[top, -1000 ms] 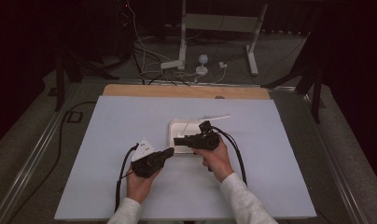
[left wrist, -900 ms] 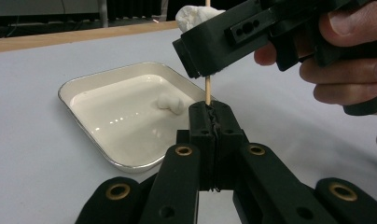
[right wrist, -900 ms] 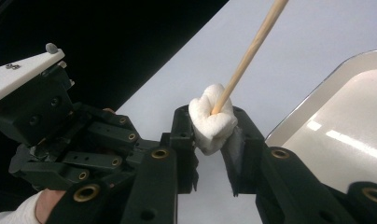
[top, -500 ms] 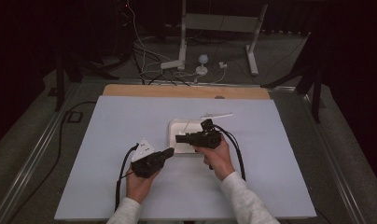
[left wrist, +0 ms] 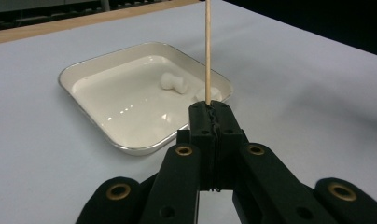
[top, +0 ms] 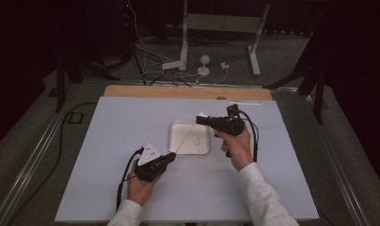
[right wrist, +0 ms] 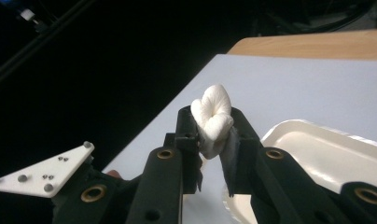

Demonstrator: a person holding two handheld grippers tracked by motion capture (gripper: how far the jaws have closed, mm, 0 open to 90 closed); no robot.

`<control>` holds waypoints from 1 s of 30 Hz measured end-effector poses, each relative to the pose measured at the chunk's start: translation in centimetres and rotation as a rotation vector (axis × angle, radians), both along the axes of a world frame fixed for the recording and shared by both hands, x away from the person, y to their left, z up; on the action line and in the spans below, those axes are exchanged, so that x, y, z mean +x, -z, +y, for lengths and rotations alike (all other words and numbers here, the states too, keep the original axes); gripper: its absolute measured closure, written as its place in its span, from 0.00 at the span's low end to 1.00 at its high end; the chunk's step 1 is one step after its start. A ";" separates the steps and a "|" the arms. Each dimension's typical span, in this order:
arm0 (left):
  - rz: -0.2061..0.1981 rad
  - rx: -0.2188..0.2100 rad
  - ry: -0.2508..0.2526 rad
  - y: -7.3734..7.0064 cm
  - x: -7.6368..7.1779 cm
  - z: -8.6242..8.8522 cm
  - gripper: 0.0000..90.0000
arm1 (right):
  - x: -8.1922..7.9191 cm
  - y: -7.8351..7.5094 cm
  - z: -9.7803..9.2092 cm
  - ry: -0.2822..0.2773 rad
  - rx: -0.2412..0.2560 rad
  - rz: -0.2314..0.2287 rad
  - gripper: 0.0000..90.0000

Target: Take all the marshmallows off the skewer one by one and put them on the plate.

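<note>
Over the white tray [top: 176, 141] at mid-bench, your right gripper [right wrist: 213, 128] pinches a marshmallow [right wrist: 212, 119]; your left gripper [left wrist: 210, 114], just beside the tray's near corner, clamps a wooden skewer [left wrist: 207, 51] pointing up across it. Two marshmallows [left wrist: 173, 83] lie inside.

Beyond the fingers, a pale counter [top: 131, 122] with a wooden far edge [top: 178, 92] stands on grey floor [top: 33, 141], where white stand legs [top: 216, 42] and tangled cables [top: 150, 61] recede into darkness.
</note>
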State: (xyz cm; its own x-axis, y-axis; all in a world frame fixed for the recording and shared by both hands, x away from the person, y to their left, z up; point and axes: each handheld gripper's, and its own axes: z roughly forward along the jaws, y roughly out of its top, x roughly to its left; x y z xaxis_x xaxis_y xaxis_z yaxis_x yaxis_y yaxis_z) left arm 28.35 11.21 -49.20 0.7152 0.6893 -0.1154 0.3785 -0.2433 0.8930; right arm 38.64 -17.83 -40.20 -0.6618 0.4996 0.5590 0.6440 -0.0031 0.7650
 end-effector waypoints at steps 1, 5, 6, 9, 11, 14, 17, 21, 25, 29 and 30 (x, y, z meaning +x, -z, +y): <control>-0.001 -0.004 -0.003 0.0 0.0 0.1 1.00 | 0.0 -0.3 -0.3 0.003 -0.015 -0.007 0.87; 0.003 -0.017 -0.012 -0.1 0.0 0.3 1.00 | 0.0 -0.6 -0.9 0.014 -0.049 -0.023 0.87; 0.004 -0.019 -0.013 -0.1 0.0 0.3 1.00 | 0.0 -0.5 -1.0 0.017 -0.060 -0.027 0.87; 0.007 -0.030 -0.020 -0.2 0.1 0.4 1.00 | 0.0 -0.1 -0.9 0.029 -0.107 -0.034 0.86; 0.006 -0.035 -0.025 -0.2 0.1 0.5 1.00 | 0.0 0.4 -0.8 0.035 -0.136 -0.035 0.86; 0.009 -0.053 -0.030 -0.3 0.1 0.7 1.00 | 0.1 1.2 -0.5 0.042 -0.180 -0.034 0.86; 0.011 -0.061 -0.032 -0.3 0.2 0.7 1.00 | 0.2 1.8 -0.2 0.048 -0.215 -0.032 0.85; 0.014 -0.074 -0.034 -0.3 0.2 0.8 1.00 | 0.3 2.5 0.1 0.051 -0.264 -0.027 0.85; 0.017 -0.081 -0.038 -0.3 0.2 0.8 1.00 | 0.3 3.5 0.5 0.052 -0.316 -0.021 0.84; 0.022 -0.088 -0.041 -0.4 0.2 0.9 1.00 | 0.5 4.6 0.7 0.055 -0.348 -0.008 0.83; 0.027 -0.101 -0.043 -0.4 0.2 0.9 1.00 | 0.6 4.8 0.8 0.057 -0.354 -0.002 0.83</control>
State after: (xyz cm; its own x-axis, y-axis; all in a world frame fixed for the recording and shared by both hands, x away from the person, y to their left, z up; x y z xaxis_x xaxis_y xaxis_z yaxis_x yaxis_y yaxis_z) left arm 28.58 12.10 -48.78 0.6812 0.7030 -0.2043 0.4107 -0.1360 0.9016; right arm 39.19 -17.07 -45.02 -0.6283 0.6978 0.3439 0.6490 0.2264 0.7263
